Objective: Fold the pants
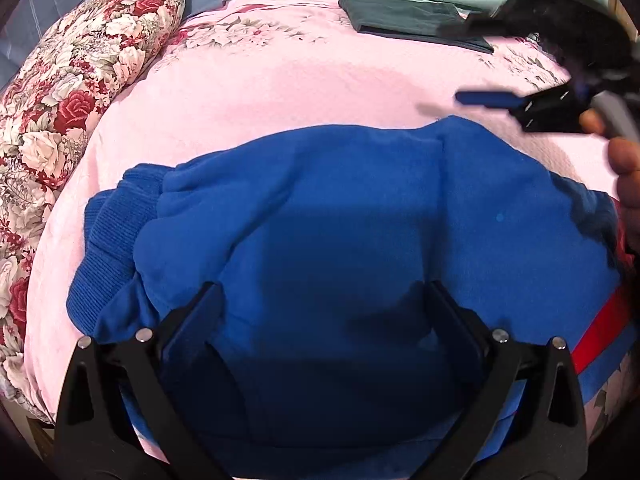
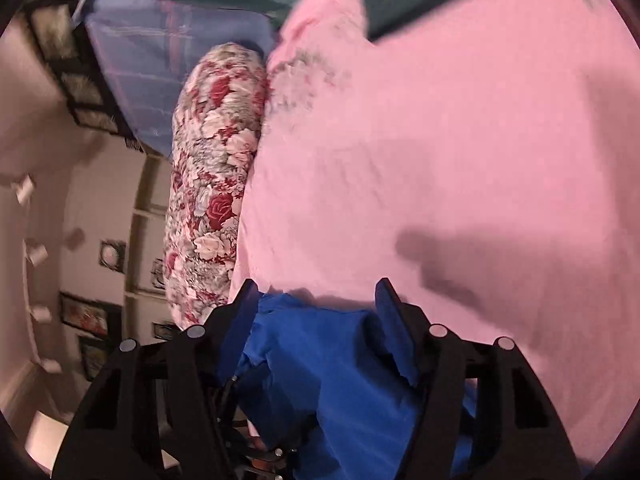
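Blue fleece pants (image 1: 340, 220) lie folded on a pink bedspread (image 1: 280, 92), ribbed cuffs at the left and a red stripe at the right. My left gripper (image 1: 322, 292) is open, its fingers spread just above the pants. My right gripper (image 1: 484, 98) is at the upper right in the left wrist view, blurred, above the pants' far right corner. In the right wrist view my right gripper (image 2: 316, 290) is open and tilted, with blue fabric (image 2: 328, 360) showing between and below its fingers, not pinched.
A floral pillow (image 1: 80, 92) lies along the left side of the bed; it also shows in the right wrist view (image 2: 216, 184). A folded dark green cloth (image 1: 408, 20) lies at the far side. A hand (image 1: 624, 160) holds the right gripper.
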`<move>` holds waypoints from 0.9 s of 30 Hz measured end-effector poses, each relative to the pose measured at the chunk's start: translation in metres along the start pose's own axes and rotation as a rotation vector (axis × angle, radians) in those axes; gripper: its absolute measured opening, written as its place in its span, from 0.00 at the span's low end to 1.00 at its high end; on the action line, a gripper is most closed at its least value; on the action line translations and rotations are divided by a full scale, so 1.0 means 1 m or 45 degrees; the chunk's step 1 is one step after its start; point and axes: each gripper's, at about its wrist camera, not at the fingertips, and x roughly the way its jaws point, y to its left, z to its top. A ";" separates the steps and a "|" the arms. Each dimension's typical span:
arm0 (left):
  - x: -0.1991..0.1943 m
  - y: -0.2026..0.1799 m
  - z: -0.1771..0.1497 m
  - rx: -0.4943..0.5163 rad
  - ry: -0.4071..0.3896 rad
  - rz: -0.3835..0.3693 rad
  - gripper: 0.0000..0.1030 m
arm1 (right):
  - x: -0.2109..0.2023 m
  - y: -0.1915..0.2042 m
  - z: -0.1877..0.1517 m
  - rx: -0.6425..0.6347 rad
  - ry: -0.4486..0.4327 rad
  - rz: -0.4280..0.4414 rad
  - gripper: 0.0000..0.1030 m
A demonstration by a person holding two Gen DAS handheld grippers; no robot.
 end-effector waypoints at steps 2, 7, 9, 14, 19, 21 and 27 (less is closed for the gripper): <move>-0.002 0.000 0.000 0.001 -0.005 0.003 0.98 | -0.006 0.022 -0.009 -0.065 0.036 0.045 0.61; -0.013 0.015 0.003 -0.072 -0.033 0.025 0.98 | 0.032 0.003 -0.024 -0.039 0.145 -0.345 0.34; -0.023 0.038 0.005 -0.167 -0.064 0.055 0.98 | 0.029 -0.007 -0.022 -0.056 0.098 -0.371 0.21; -0.039 0.085 0.020 -0.332 -0.107 0.051 0.98 | 0.006 0.033 -0.039 -0.162 -0.006 -0.248 0.29; 0.030 0.099 0.032 -0.398 0.070 0.135 0.98 | 0.029 0.012 -0.052 -0.098 0.011 -0.458 0.27; 0.028 0.104 0.030 -0.432 0.054 0.113 0.98 | 0.013 0.022 -0.059 -0.126 -0.019 -0.452 0.34; -0.046 0.074 0.031 -0.309 -0.171 0.124 0.98 | -0.151 0.039 -0.129 -0.290 -0.489 -0.613 0.66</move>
